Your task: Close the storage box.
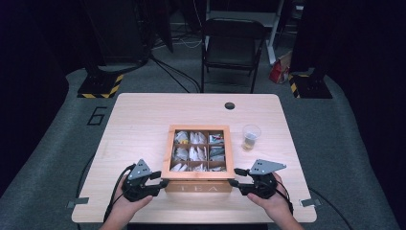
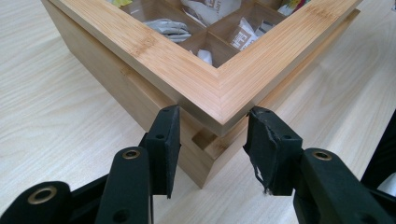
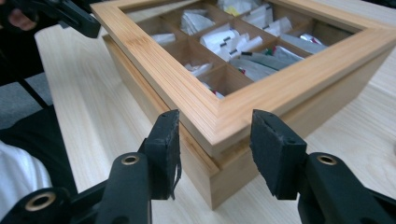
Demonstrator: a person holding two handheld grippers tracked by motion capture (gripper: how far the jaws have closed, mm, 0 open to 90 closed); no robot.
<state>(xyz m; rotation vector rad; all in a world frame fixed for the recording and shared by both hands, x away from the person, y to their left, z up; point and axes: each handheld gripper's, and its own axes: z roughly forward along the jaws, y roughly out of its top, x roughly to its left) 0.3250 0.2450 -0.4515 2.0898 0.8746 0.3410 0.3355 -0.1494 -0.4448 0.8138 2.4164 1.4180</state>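
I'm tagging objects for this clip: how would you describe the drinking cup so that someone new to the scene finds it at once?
Start at the light wooden table and find the bamboo tea box with "TEA" on its front. Just to the right of the box's far corner stands a small clear plastic cup. It is the table's one see-through item, with something yellowish at its bottom.

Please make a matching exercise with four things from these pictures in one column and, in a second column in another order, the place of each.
Things:
1. tea box
2. plastic cup
3. left gripper
4. folding chair

Places:
A. on the floor beyond the table
B. at the box's near left corner
C. middle of the table
D. on the table, right of the box

Pairs: 1-C, 2-D, 3-B, 4-A
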